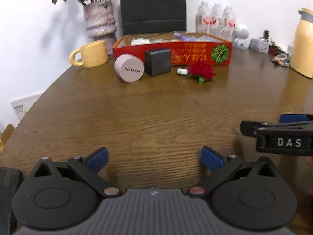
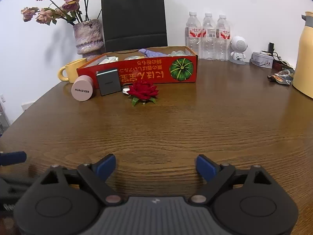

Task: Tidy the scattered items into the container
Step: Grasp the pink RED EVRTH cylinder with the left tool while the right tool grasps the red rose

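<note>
Right gripper [image 2: 156, 165] agape, table [image 2: 176, 129] seemingly bare beneath.

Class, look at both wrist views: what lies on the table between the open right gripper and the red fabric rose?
Nothing: in the right wrist view only bare wooden table lies between the right gripper and the rose.

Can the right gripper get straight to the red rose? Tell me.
Probably yes. The right gripper is open and empty, and only bare table lies between it and the rose, which sits clear in front of the red box.
</note>
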Motion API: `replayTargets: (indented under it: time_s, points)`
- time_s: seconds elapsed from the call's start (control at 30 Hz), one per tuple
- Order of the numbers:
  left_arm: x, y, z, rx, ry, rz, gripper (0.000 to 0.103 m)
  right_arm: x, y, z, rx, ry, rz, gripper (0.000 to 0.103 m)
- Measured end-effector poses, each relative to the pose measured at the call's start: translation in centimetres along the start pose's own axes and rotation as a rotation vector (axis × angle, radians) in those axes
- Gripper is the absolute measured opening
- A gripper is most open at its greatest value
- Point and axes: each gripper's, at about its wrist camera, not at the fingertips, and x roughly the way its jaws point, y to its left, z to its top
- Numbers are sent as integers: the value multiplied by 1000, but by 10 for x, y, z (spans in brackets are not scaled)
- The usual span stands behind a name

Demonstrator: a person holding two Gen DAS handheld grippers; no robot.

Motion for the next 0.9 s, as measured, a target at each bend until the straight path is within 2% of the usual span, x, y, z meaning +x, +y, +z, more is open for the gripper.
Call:
replayTargets:
  time_s: [0.1, 0.47, 0.9]
  points:
    - [3, 3, 2, -13, 8, -17, 103, 2, -3, 1, 9, 7, 29, 103]
    - [11, 8, 6, -41, 20, -42, 103, 2, -10, 2, 64, -10, 58, 103]
    - [11, 8, 7, -41, 20, -40, 103, 1, -7, 1, 58, -6, 40, 103]
